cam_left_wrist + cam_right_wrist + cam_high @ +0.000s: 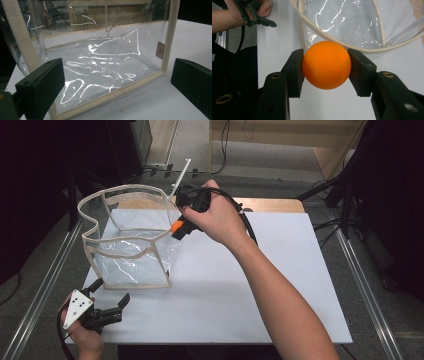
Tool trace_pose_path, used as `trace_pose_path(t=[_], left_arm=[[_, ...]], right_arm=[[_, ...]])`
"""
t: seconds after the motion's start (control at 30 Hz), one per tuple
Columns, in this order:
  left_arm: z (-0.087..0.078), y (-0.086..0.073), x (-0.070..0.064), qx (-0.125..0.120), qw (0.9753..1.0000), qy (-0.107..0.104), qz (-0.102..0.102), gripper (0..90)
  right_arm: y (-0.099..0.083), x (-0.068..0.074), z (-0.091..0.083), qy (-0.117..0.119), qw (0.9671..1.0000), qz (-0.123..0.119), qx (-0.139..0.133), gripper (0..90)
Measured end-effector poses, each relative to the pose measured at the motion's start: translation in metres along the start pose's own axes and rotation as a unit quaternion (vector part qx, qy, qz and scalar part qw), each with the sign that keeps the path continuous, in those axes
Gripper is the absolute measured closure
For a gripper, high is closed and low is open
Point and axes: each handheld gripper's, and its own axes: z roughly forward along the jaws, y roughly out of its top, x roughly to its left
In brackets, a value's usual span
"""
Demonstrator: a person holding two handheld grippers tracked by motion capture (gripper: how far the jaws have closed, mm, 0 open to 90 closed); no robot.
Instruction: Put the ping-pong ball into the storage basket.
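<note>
High view: a clear plastic bag (131,240) with a cream fabric rim stands open at the upper left of the white table (280,285). The right tongs (178,228) sit just left of frame centre, at the bag's right edge, clenched on an orange ball (177,226). Judged purpose: the ball is carried to the rim so it can be dropped inside. The left tongs (122,302) rest at the lower left, below the bag's near bottom edge, released and apart from it; they appear stationed to steady the bag if needed.

Left gripper view: the two black jaws stand wide apart at the lower left and lower right, nothing between them. The bag (105,62) lies directly ahead across the frame centre, its bottom seam near but not touched. No ball is seen inside.

Right gripper view: the ball (326,65) sits at frame centre, squarely between the jaws, both pads pressed on its sides. The bag's rim (362,48) runs just behind it, across the upper half. The left tongs (268,23) show at the upper left, held in a hand (234,13).
</note>
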Motion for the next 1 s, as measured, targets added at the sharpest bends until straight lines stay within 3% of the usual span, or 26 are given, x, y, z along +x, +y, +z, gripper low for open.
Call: trace_pose_path(t=[1.0], left_arm=[[-0.001, 0.0, 0.001, 0.0, 1.0, -0.001, -0.001, 0.0]], right_arm=[[0.028, -0.006, 0.002, -0.002, 1.0, -0.005, 0.004, 47.8]])
